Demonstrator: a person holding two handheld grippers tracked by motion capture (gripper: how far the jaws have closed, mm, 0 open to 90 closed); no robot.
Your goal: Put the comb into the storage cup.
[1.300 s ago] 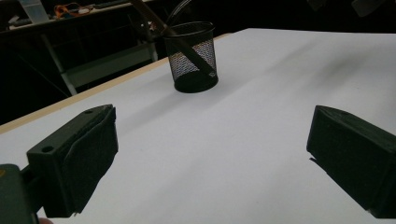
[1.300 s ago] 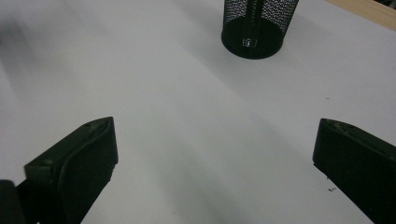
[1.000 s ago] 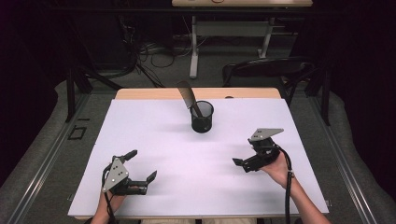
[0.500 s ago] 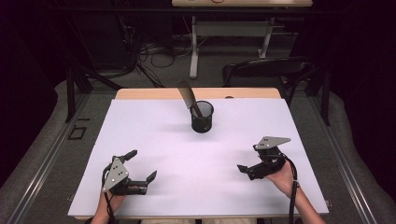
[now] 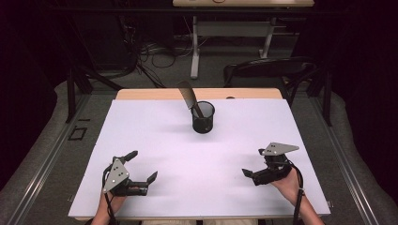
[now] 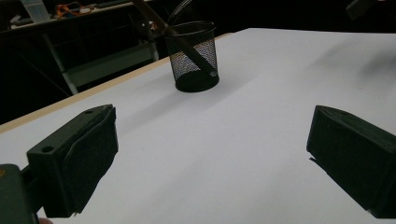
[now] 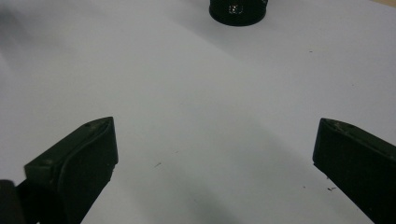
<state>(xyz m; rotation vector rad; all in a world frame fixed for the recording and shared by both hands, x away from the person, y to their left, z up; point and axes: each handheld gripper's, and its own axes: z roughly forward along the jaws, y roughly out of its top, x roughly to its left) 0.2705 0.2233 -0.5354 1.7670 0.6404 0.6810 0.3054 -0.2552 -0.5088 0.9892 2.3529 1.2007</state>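
A black mesh cup (image 5: pixel 203 117) stands at the far middle of the white table top (image 5: pixel 155 136), with a dark flat-bladed tool (image 5: pixel 187 94) leaning out of it to the left. My left gripper (image 5: pixel 143 165) rests near the front left edge, open, nothing between its jaws. Its own view has the gripper (image 6: pixel 215 126) pointing at the cup (image 6: pixel 192 56) with the tool handle (image 6: pixel 187 39) inside. My right gripper (image 5: pixel 253 162) sits at the front right, open and empty. In the right gripper view the gripper (image 7: pixel 215 133) faces bare white surface, with the cup's base (image 7: pixel 238 11) at the top.
A wooden strip (image 5: pixel 141 94) of the table shows beyond the white cover. A dark chair (image 5: pixel 267 70) stands behind the far right corner. Cables and a desk frame (image 5: pixel 195 51) lie on the floor farther back. Grey floor runs along both sides.
My right gripper has drawn back toward the table's near edge and slightly right, still open. The left gripper, the cup and the tool have not moved.
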